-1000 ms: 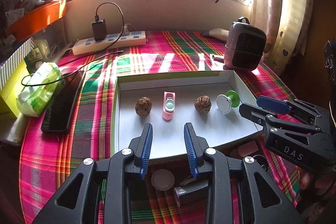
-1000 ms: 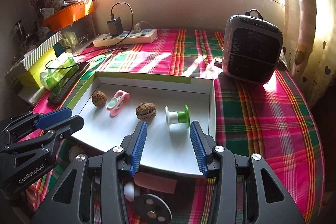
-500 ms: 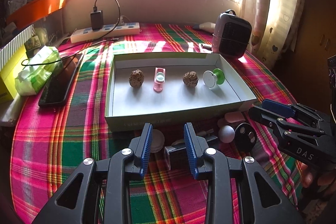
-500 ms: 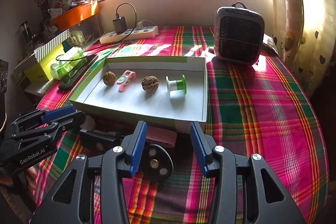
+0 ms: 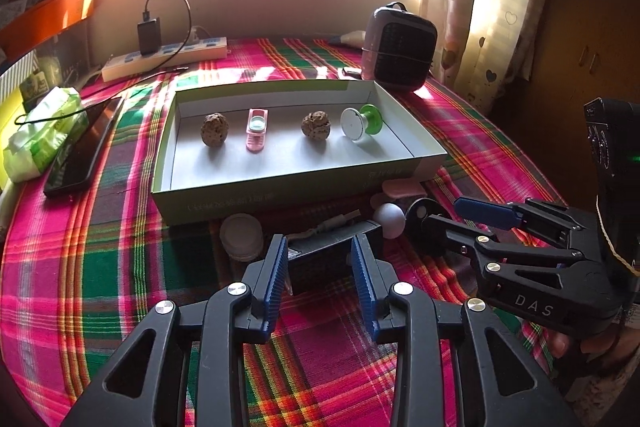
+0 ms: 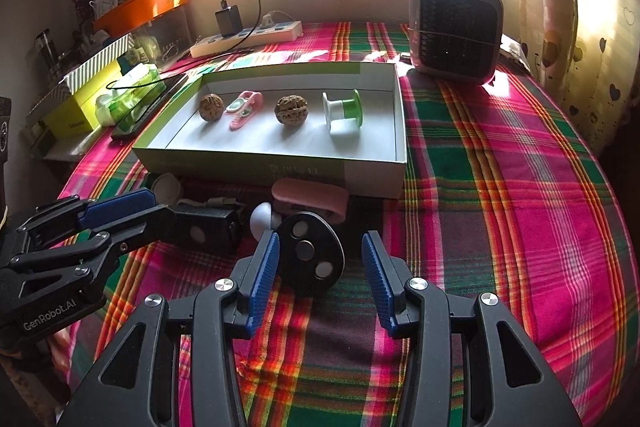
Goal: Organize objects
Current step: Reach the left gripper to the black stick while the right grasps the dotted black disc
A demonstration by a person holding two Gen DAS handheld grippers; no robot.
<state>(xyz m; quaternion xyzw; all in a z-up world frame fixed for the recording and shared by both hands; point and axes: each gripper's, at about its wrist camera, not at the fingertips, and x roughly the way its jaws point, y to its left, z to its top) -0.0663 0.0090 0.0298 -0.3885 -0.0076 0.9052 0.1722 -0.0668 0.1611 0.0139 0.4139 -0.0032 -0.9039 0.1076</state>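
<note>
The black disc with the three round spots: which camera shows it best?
The right wrist view: the black disc faces the camera, whole, just ahead of the right hand-held gripper. In the left wrist view the right hand-held gripper's finger covers most of it.

1. The left gripper [image 5: 319,263] enters its own view from six o'clock, angled downward, its two black arms spreading toward the lower corners.
2. Its blue ribbed pads [image 5: 276,269] stand parted and are opening; a dark block sits between the tips, and whether the pads touch it cannot be told.
3. The right gripper [image 6: 319,263] likewise rises from six o'clock in its own view, pitched downward, jaws parted about halfway and holding steady (nothing pressed by either pad).
4. From the left camera, the right gripper lies at four o'clock, tips pointing toward nine.
5. Fingertips [image 5: 560,345] of the person's right hand show beneath its body.
</note>
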